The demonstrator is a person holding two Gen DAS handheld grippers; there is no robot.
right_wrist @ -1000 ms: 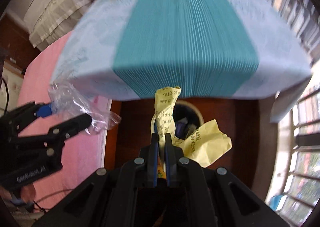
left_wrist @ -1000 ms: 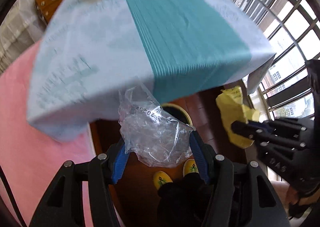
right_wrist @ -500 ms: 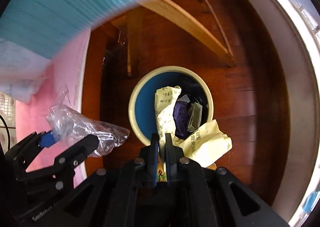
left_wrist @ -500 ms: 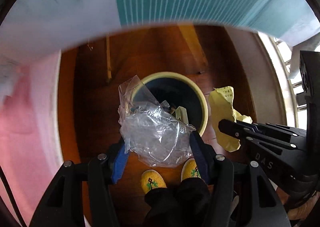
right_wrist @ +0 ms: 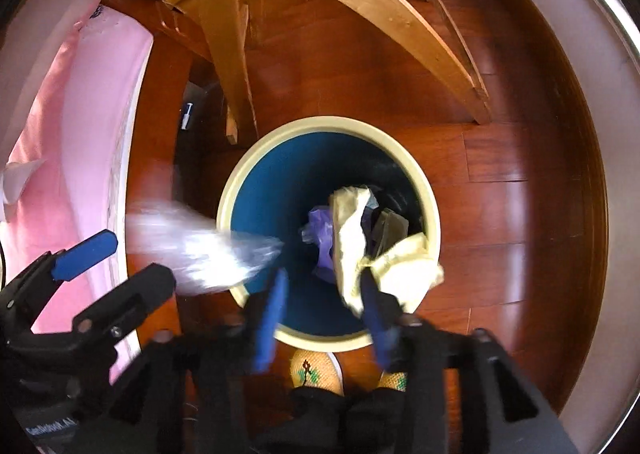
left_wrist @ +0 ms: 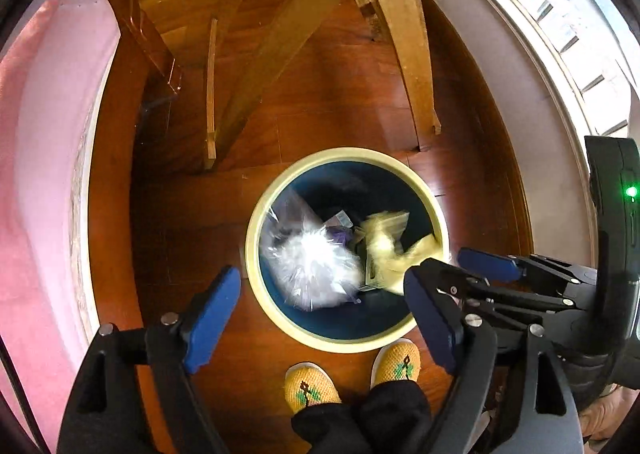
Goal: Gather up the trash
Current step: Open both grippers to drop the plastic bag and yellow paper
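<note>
While half a second earlier both grippers were pinching their trash, now both had let go. The left gripper (left_wrist: 320,314) had its blue fingers (left_wrist: 210,312) spread wide with nothing between them, and the clear plastic bag (left_wrist: 310,268), blurred by motion, was over the near left part of the trash bin (left_wrist: 256,222). From the right wrist view this bag (right_wrist: 200,250) looked as if it was crossing the left rim of the bin (right_wrist: 320,122). The right gripper (right_wrist: 322,306) also had its fingers (right_wrist: 270,310) apart. The yellow paper (right_wrist: 352,238) was no longer clamped; it lay against the inner side of the right finger, over the bin opening, but I could not tell if it was touching. In the left wrist view the paper (left_wrist: 386,244) was blurred above the right side of the bin.

Both grippers pointed down at the wooden floor (left_wrist: 340,94), side by side, the right one (left_wrist: 444,274) just right of the left. The bin stood near the table legs (left_wrist: 408,34), and older trash, purple and dark, lay inside it. Two yellow slippers (left_wrist: 310,384) were at the near rim.
</note>
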